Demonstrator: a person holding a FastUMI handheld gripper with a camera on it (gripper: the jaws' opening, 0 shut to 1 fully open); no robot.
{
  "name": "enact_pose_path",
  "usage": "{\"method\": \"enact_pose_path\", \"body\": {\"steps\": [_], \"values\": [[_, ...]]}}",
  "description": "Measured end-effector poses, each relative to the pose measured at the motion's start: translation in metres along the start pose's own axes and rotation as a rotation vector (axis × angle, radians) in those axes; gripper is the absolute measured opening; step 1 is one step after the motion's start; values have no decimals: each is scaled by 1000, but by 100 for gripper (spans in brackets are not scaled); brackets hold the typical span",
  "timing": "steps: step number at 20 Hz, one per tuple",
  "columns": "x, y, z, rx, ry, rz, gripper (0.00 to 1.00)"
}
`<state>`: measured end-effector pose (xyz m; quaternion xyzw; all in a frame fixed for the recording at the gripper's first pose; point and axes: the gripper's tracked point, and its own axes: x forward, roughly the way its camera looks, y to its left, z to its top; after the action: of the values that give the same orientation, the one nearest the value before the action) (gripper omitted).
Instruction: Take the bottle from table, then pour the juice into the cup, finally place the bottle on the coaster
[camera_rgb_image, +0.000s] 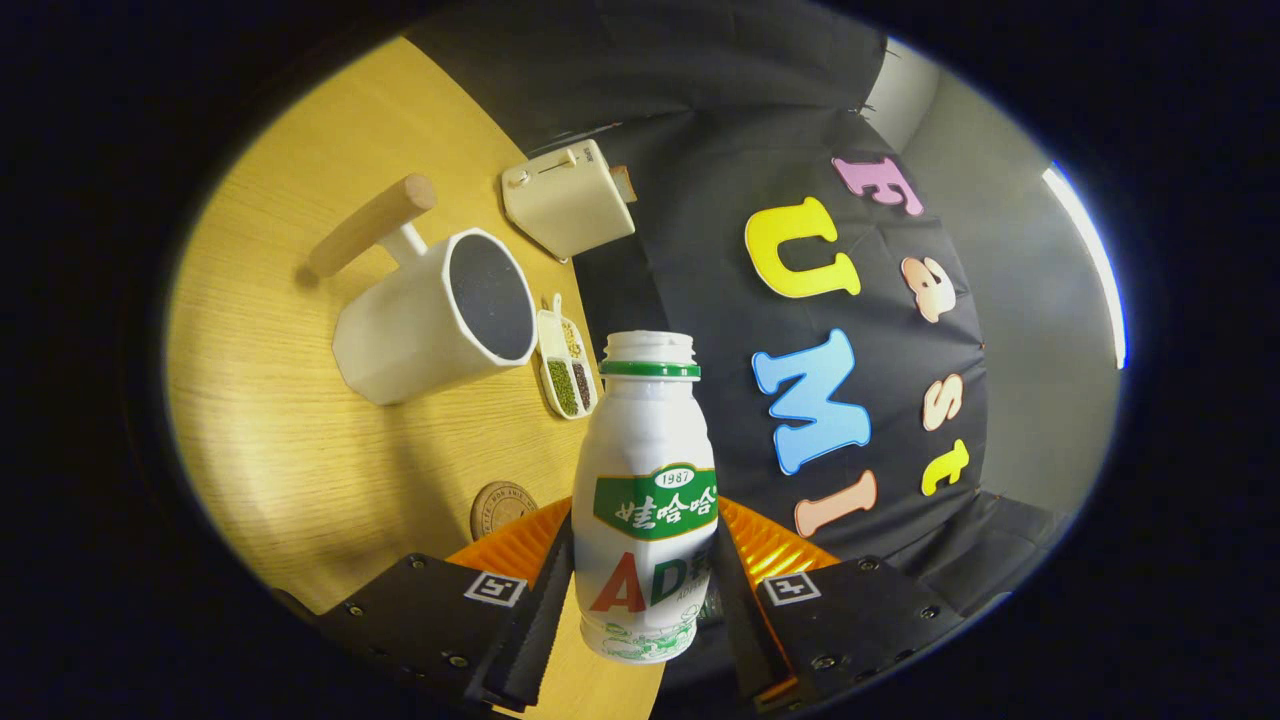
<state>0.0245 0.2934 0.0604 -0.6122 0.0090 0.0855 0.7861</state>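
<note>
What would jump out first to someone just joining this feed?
The white bottle with its green band, clamped between the gripper fingers and lifted, cap off. Beyond it on the wooden table sits the white cup with a wooden handle, its mouth seen tilted toward the bottle. A small seed dish lies beside the cup, and the round coaster lies just ahead of the fingers.

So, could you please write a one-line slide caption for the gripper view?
Tongs shut on the uncapped white bottle, tilted toward the white cup; round coaster beside them.
</note>
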Motion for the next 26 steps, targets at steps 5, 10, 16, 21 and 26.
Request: {"method": "enact_pose_path", "body": {"steps": [5,10,16,21,26], "values": [[2,-1,3,-66,-2,-12,71],[7,-2,11,-118,-11,-21,71],[10,-1,13,-181,-6,-28,71],[12,-1,15,-223,-5,-31,71],[9,-4,19,-268,-5,-33,71]]}}
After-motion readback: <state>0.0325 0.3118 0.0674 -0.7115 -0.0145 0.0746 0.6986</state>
